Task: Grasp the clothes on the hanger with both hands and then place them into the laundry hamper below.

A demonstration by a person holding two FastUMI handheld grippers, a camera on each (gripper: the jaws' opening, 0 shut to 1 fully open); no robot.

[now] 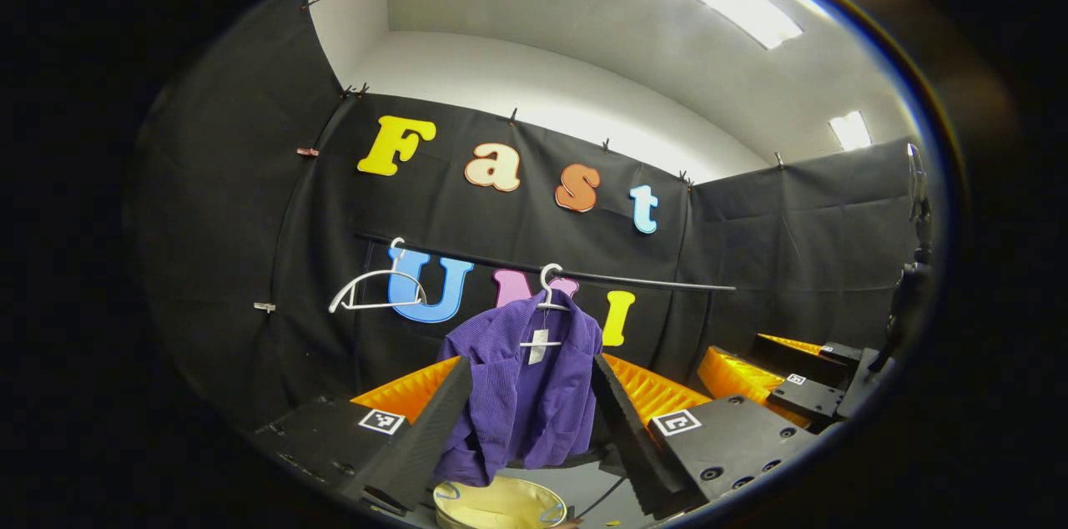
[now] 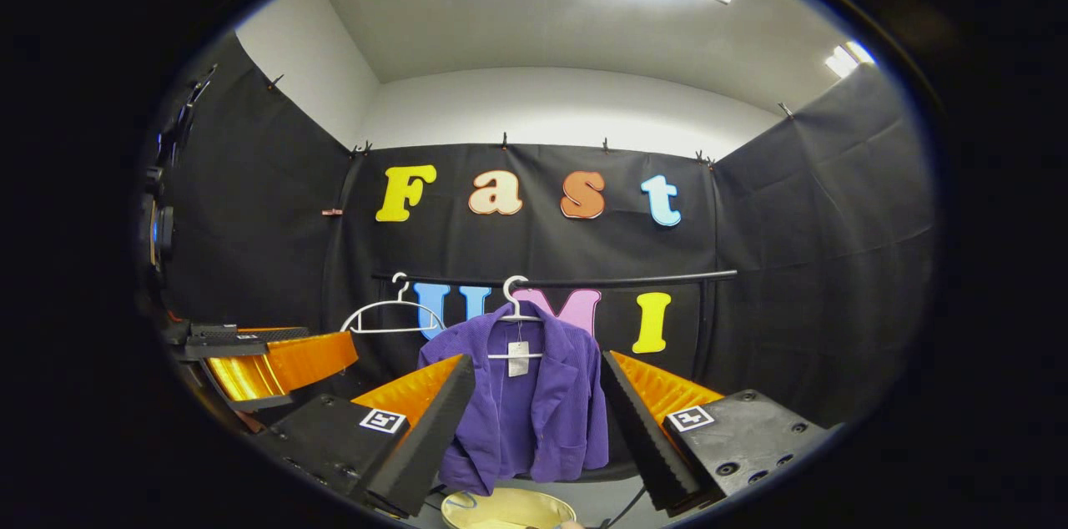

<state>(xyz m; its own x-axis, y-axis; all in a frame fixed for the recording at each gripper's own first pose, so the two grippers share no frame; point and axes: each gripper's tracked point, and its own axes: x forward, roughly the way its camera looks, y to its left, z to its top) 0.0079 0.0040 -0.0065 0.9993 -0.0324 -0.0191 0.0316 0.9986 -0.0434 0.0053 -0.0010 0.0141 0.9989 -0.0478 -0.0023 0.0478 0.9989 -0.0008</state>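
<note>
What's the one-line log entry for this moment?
phase: approach | left gripper: open, short of jacket | right gripper: open | purple jacket: on hanger | hamper: below

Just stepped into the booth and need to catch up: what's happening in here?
A person holds a gripper in each hand, both open and aimed at a purple jacket hanging on a white hanger from a black rail. The left gripper and right gripper frame it without touching. A second hanger hangs bare beside it. The yellow laundry hamper sits below. Nothing is grasped yet.
</note>
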